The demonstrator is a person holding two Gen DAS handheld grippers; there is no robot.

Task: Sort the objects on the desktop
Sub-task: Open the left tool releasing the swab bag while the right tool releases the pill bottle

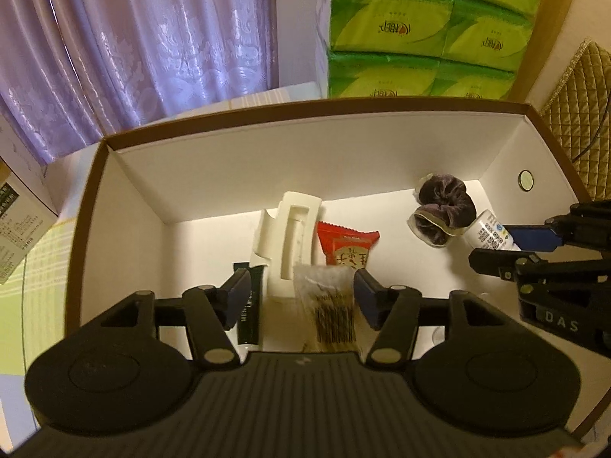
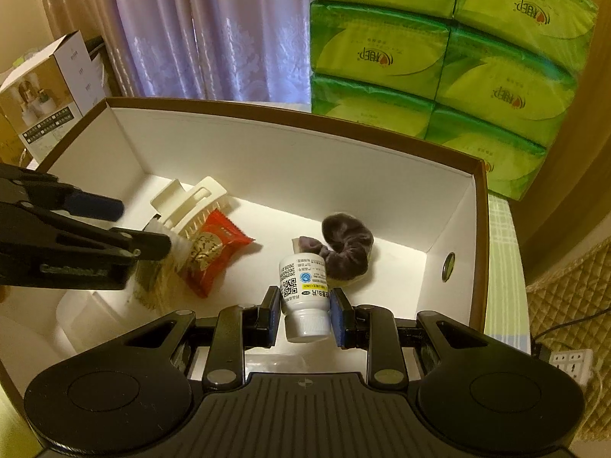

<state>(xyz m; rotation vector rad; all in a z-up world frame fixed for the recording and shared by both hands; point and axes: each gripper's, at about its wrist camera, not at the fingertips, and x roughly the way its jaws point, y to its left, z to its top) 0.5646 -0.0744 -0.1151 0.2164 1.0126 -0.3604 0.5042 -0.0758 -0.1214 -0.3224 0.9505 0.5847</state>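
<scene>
While both grippers are reaching into the white-lined cardboard box [image 2: 267, 152] with its brown rim, the right gripper [image 2: 305, 315] is sitting low in the centre of its own view with its blue-padded jaws closed against the sides of a small white plastic bottle [image 2: 303, 301], a smooth cylinder with a ribbed cap and a printed label, lying with the cap toward the camera. Just beyond the bottle, touching it, a dark velvet scrunchie [image 2: 345, 248] is lying crumpled on the box floor. In the left wrist view, the left gripper [image 1: 301, 292] is standing at lower centre with its jaws wide apart, flanking a clear crinkly packet of dark hairpins [image 1: 330, 313] without touching it. Behind that packet a large cream plastic hair claw [image 1: 290, 236] is lying lengthwise, a glossy red snack sachet [image 1: 347, 248] is resting just to its right, and a slim black lip-product box [image 1: 250, 305] is lying to its left, partly hidden by the left jaw. Filling the upper right of both frames, stacked green tissue packs [image 2: 439, 57] are standing behind the box, with a lilac patterned curtain [image 1: 133, 45] hanging at upper left.
</scene>
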